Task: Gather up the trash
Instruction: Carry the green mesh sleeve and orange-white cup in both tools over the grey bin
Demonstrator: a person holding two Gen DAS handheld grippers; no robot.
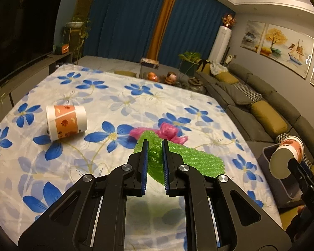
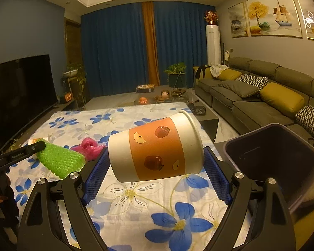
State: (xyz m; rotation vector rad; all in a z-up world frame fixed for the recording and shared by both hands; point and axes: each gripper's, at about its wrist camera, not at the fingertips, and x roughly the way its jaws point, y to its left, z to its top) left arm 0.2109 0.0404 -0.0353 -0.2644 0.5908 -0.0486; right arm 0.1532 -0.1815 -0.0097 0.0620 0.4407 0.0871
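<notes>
Carrying trash, we pinch green foam (image 1: pixel 190 161) in the left gripper (image 1: pixel 155 163), a paper cup (image 2: pixel 157 148) in the wide right gripper (image 2: pixel 157 167); bin (image 2: pixel 282 161) lower right looks empty; pink bag (image 1: pixel 167 130), second cup (image 1: pixel 66 121) remain.

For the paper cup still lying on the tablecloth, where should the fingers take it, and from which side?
The paper cup lies on its side on the tablecloth, rim toward the left. Probably best to come from above and close across the orange band at mid-body, where the wall is rounder and stiffer than the open rim.
</notes>
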